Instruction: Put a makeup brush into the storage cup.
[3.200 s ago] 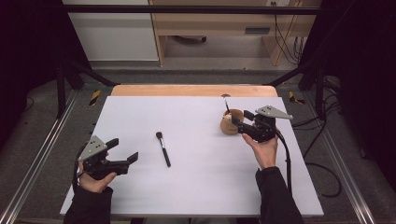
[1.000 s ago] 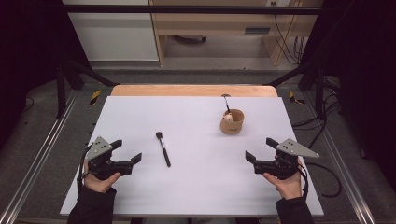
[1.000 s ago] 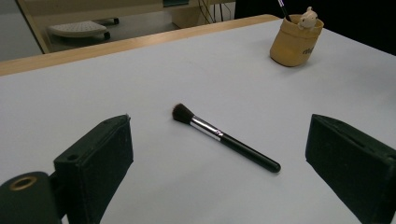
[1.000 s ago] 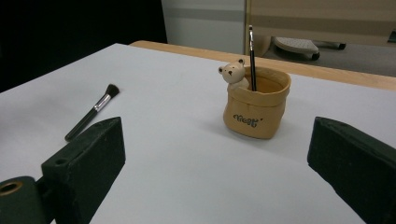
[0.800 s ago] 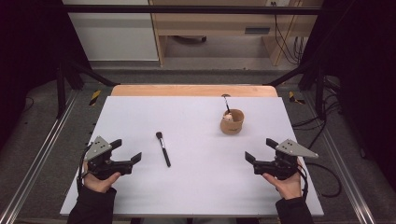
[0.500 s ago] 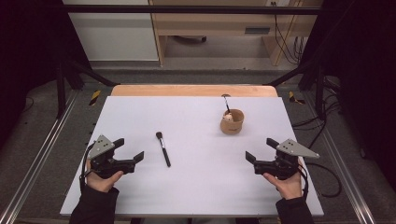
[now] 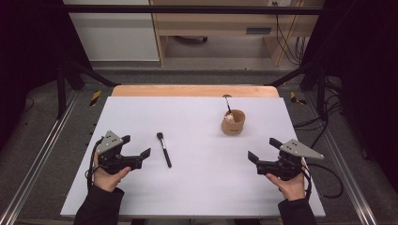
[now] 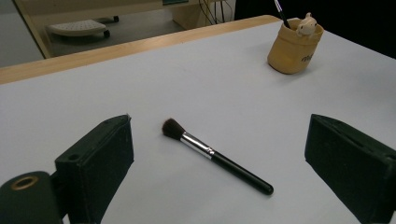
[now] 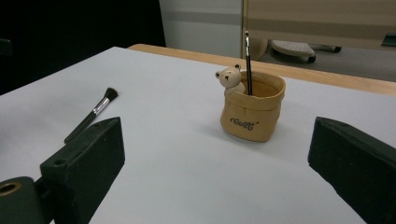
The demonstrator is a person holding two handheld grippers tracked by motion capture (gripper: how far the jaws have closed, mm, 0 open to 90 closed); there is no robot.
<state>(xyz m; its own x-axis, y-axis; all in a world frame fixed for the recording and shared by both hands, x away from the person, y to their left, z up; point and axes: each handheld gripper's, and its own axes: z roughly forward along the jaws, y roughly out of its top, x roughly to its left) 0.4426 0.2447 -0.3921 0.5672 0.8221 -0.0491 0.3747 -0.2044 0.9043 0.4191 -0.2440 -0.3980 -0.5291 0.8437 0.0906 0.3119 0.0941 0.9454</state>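
Blk brush (image 8: 217, 156), tan holder (image 9: 252, 112), white table (image 7: 197, 187)

Lab-style recording bay, white-topped table (image 7: 197, 187) inside a black metal frame (image 7: 187, 8), dark curtains, loose cables (image 7: 286, 37), plain wooden bench (image 7: 225, 23) behind.

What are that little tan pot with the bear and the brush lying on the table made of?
The pot looks like matt glazed ceramic or resin moulded as a folded paper bag: stiff rolled rim, smooth tan surface, though I can't be sure. The brush seems to have soft dark bristles, a shiny metal ferrule and a glossy black handle, plastic or lacquered wood.
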